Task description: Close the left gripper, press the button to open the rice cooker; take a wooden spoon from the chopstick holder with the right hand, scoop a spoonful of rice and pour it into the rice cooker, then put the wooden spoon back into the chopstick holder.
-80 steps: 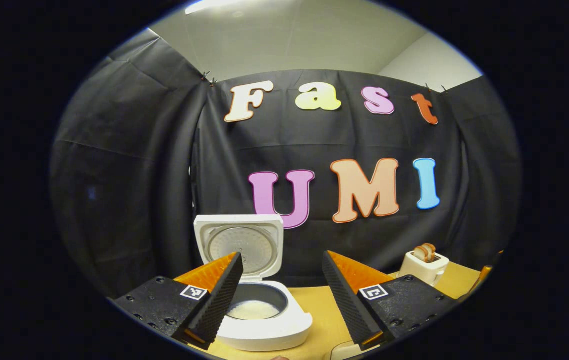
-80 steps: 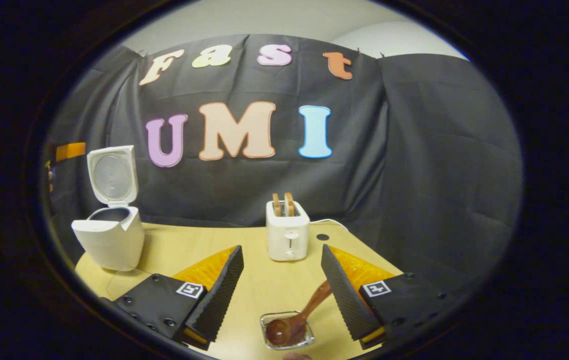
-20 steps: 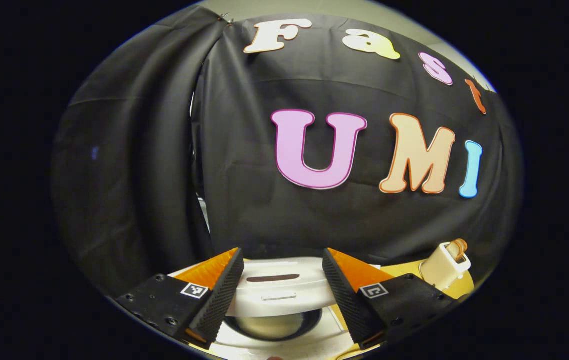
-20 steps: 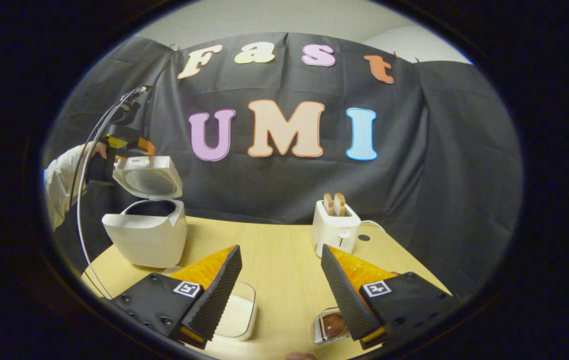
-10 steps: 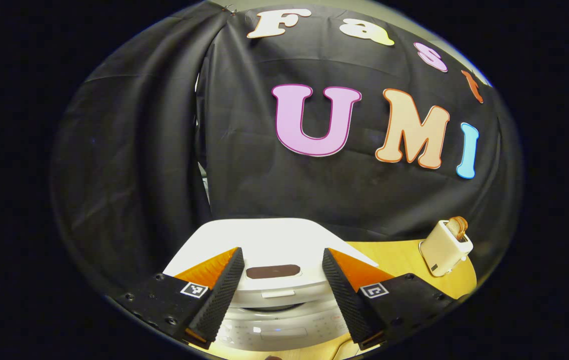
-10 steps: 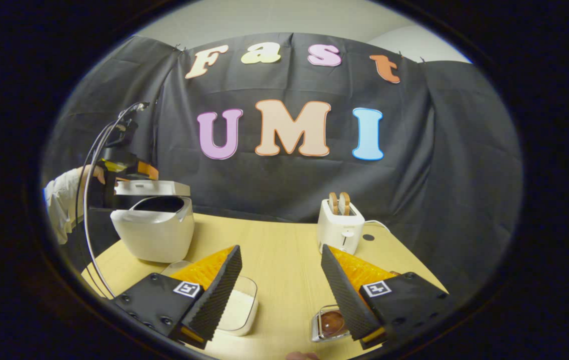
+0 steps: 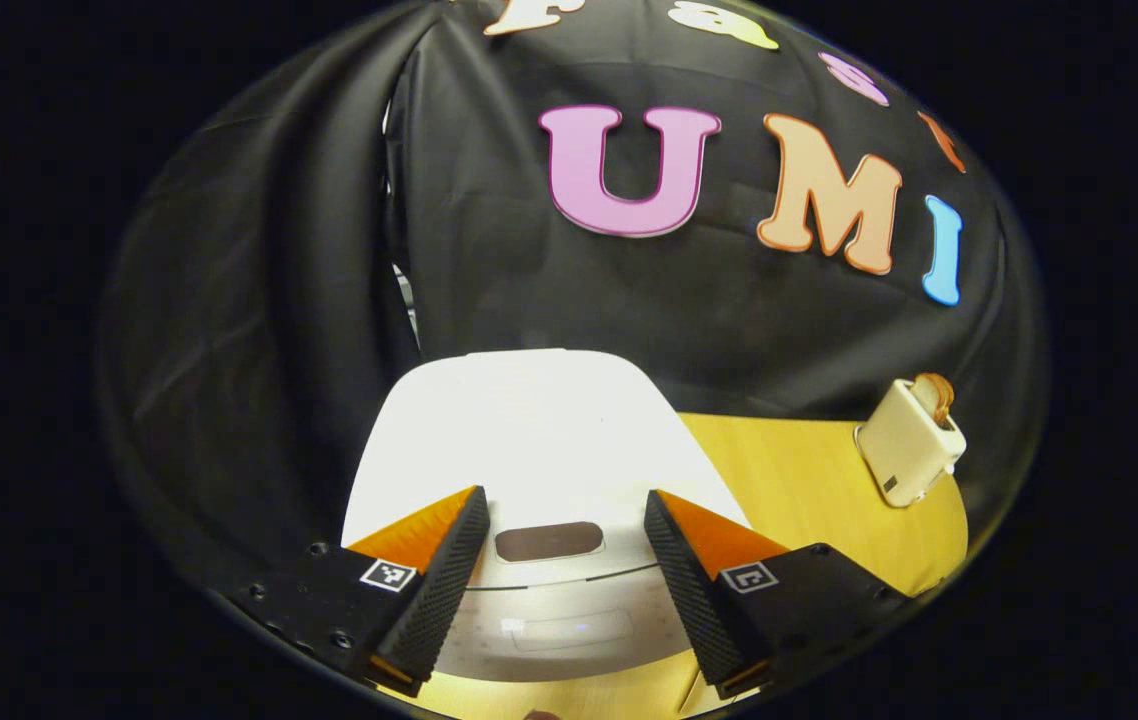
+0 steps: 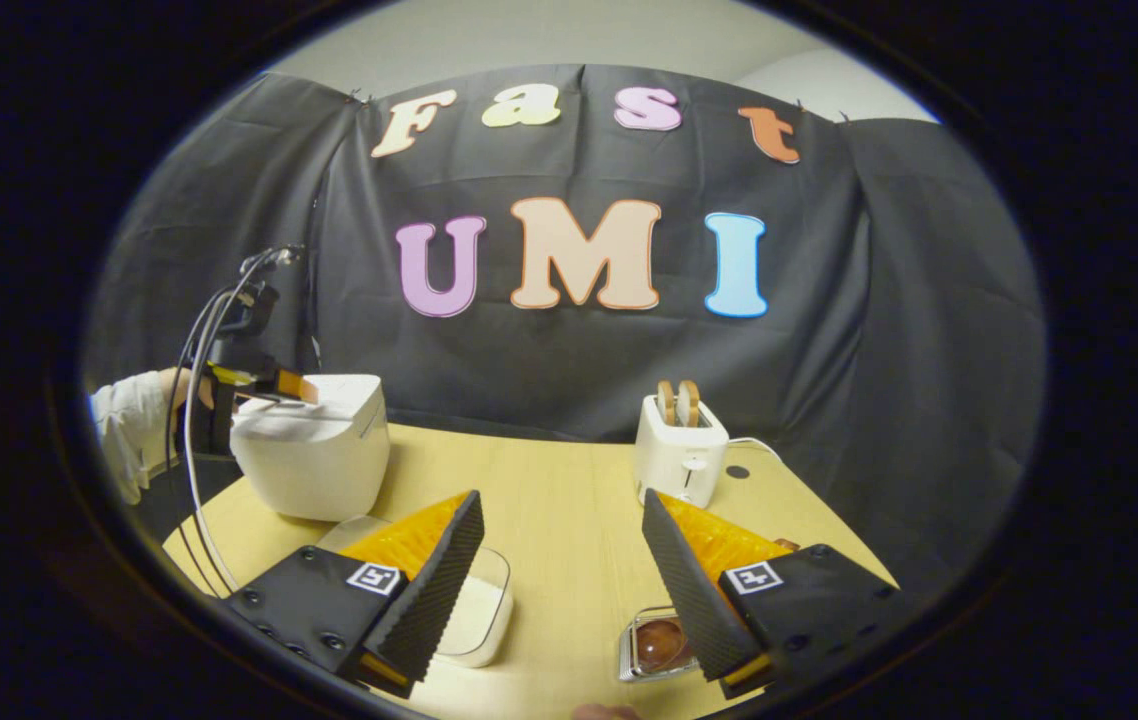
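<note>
- Now the white rice cooker (image 7: pixel 529 430) sits at the left end of the yellow surface (image 7: pixel 809 470) with its lid down, seen from above in the left gripper view and from the side in the right gripper view (image 8: pixel 314 445).
- A dark oval panel (image 7: pixel 548 541) lies on the front of the lid, and below it a pale control strip whose markings are too faint to read.
- The left gripper (image 7: pixel 564 565) hangs over the lid's front edge with its 2 fingers spread apart, 1 on each side of the dark panel, clamping nothing; whether they touch the lid I cannot tell.
- From the right gripper view, the left gripper (image 8: pixel 264 385) rests at the cooker's top left edge, held by a hand in a white sleeve (image 8: pixel 129 420), with cables arcing up from it.
- The right gripper (image 8: pixel 564 580) hovers low over the surface, fingers wide apart and empty.
- Each finger block carries a small square black-and-white marker; it is a pattern, not readable text.
- Near the right finger stands the clear chopstick holder (image 8: pixel 641 650) with the wooden spoon (image 8: pixel 662 638) inside it.
- Beside the left finger is a clear container of rice (image 8: pixel 479 605).
- A white toaster (image 8: pixel 679 450) holding 2 slices stands near the back wall.
</note>
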The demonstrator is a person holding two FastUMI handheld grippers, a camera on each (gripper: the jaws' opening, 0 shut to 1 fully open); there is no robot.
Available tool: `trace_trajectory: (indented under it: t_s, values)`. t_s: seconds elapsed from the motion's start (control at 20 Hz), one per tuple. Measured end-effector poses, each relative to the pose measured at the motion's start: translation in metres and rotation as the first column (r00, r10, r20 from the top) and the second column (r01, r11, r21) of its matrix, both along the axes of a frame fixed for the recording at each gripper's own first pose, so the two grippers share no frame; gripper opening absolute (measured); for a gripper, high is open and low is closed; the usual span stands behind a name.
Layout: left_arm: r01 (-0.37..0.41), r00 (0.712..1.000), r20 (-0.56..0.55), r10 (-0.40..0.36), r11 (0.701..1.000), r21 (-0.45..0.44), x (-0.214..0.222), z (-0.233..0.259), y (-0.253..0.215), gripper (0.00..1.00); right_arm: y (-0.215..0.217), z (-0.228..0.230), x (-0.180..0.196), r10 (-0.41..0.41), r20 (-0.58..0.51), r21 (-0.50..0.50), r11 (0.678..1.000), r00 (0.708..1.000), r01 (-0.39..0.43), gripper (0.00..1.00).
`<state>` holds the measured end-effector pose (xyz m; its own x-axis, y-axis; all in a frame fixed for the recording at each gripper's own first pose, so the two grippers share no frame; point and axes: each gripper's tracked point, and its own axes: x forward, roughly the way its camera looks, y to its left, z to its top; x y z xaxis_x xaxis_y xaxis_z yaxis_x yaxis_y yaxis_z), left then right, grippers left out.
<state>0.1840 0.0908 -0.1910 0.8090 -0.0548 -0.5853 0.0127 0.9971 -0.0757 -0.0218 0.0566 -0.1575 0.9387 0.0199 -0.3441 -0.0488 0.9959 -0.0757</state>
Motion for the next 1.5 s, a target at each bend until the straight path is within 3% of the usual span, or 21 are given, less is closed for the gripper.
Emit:
trace_trajectory:
  t_s: [0.1, 0.2, 0.4, 0.5, 0.65, 0.85, 1.2, 1.5]
  values:
    - [0.022, 1.000, -0.004, -0.021, 0.999, 0.048, -0.001, -0.004, 0.002, 0.94, 0.000, -0.005, -0.001, 0.001, -0.010, 0.005, 1.000, 1.000, -0.001, 0.97]
    - [-0.005, 1.000, 0.009, 0.005, 1.000, 0.012, -0.002, 0.000, 0.006, 0.95, 0.002, -0.008, 0.001, -0.002, -0.016, 0.015, 1.000, 1.000, 0.002, 0.97]
    - [0.023, 0.997, 0.068, -0.026, 0.999, 0.045, -0.002, 0.002, 0.003, 0.94, 0.009, -0.004, 0.006, 0.017, -0.008, 0.041, 0.999, 1.000, -0.017, 0.98]
    - [-0.014, 0.995, 0.098, 0.012, 1.000, 0.017, -0.015, 0.018, 0.006, 0.95, 0.009, 0.008, 0.010, 0.024, 0.020, 0.046, 0.999, 1.000, -0.025, 0.98]
    - [-0.019, 0.968, 0.252, 0.015, 1.000, 0.011, -0.041, 0.066, -0.001, 0.95, 0.010, 0.023, 0.017, 0.032, 0.060, 0.059, 0.998, 0.998, -0.035, 0.99]
    - [0.000, 0.910, 0.414, -0.018, 0.999, 0.044, -0.098, 0.118, -0.020, 0.94, 0.016, 0.034, 0.024, 0.042, 0.089, 0.092, 0.995, 0.995, -0.050, 0.99]
    - [-0.039, 0.860, 0.509, 0.027, 0.999, 0.012, -0.191, 0.150, -0.041, 0.94, 0.033, 0.056, 0.025, 0.071, 0.158, 0.121, 0.989, 0.985, -0.090, 1.00]
    - [-0.078, 0.860, 0.504, 0.072, 0.997, -0.009, -0.214, 0.148, -0.035, 0.94, 0.044, 0.061, 0.026, 0.092, 0.182, 0.139, 0.983, 0.979, -0.118, 1.00]
